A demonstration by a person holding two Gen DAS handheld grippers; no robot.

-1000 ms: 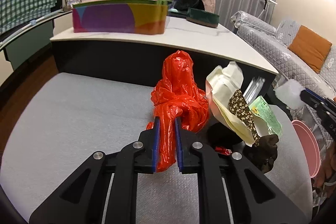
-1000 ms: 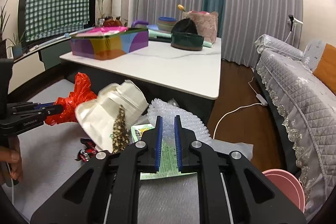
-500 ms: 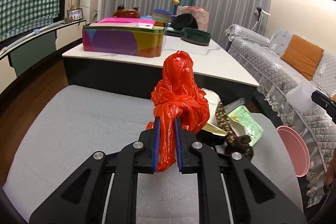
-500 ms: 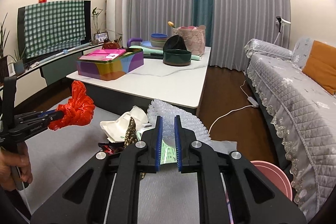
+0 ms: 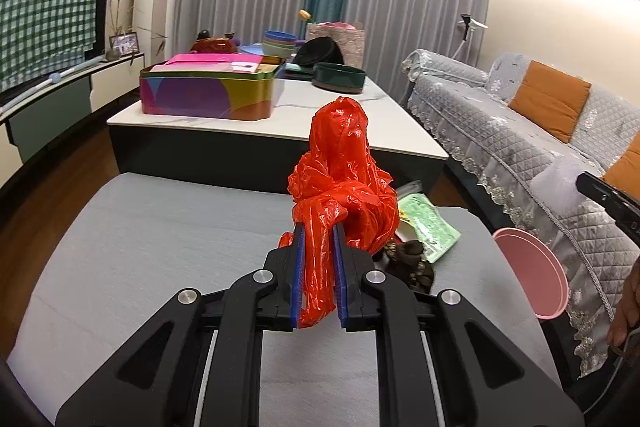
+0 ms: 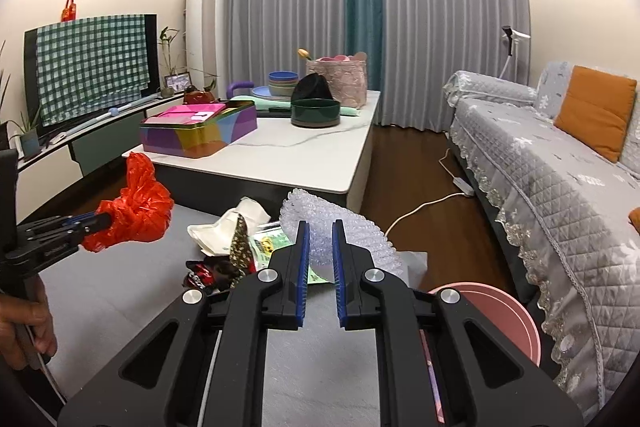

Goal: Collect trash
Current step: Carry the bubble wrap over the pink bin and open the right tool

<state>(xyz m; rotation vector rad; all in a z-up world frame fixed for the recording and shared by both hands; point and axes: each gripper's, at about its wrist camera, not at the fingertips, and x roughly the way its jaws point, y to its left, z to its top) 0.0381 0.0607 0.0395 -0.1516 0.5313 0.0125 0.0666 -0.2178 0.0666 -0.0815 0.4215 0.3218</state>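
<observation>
My left gripper (image 5: pixel 319 229) is shut on a crumpled red plastic bag (image 5: pixel 344 183) and holds it up above the grey padded surface (image 5: pixel 160 243); the bag also shows in the right wrist view (image 6: pixel 138 207). My right gripper (image 6: pixel 320 227) has its jaws narrowly apart with nothing between them, above a sheet of bubble wrap (image 6: pixel 340 227). A trash pile lies on the surface: a cream paper bag (image 6: pixel 228 227), a green packet (image 6: pixel 272 243) and dark wrappers (image 6: pixel 208 271). A pink bin (image 6: pixel 496 311) stands at the surface's right edge.
A white low table (image 6: pixel 304 147) behind the surface carries a colourful tin box (image 6: pixel 200 131), a dark green bowl (image 6: pixel 316 113) and stacked bowls. A grey quilted sofa (image 6: pixel 560 179) with orange cushions is on the right. A white cable (image 6: pixel 424 207) lies on the wood floor.
Both grippers have risen and drawn back from the pile. The left still holds the red bag. The right gripper no longer sits on the green packet and its jaws stand slightly wider.
</observation>
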